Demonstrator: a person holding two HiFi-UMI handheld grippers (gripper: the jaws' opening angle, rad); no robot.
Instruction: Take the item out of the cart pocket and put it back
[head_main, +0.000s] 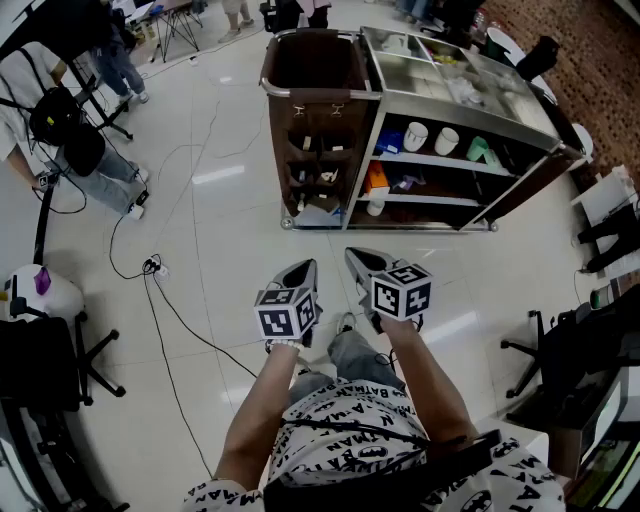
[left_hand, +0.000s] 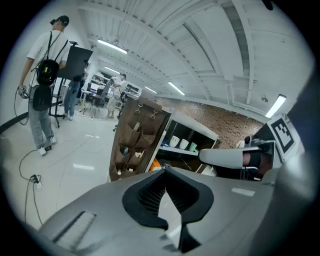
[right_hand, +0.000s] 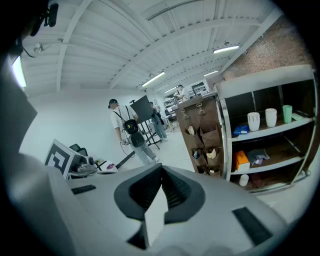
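Glossy white floor (head_main: 230, 200) is stretching ahead of us, with a black cable (head_main: 180, 310) trailing across it and a person (head_main: 100, 180) carrying a backpack standing off to our left. We are facing the cart (head_main: 470, 122), which is standing well apart from us. A brown pocket organiser (head_main: 320, 160) is hanging on its near end, and small items (right_hand: 212, 153) are sitting in those pockets, though we cannot tell what they are. White cups (head_main: 416, 136) and an orange box (head_main: 375, 178) are resting on the open shelves beside the pockets. We are holding both forearms out in front of our body, side by side and close together, with the hands gripping just behind the marker cubes. The left gripper (head_main: 308, 266) is pointing forward and slightly downward toward the cart, and its jaws are pressing tightly together with nothing between them. The right gripper (head_main: 355, 255) is tilting the same way just beside it, angling a little inward. Its jaws are likewise meeting flush and carrying nothing. Neither gripper is touching the cart or the pockets.
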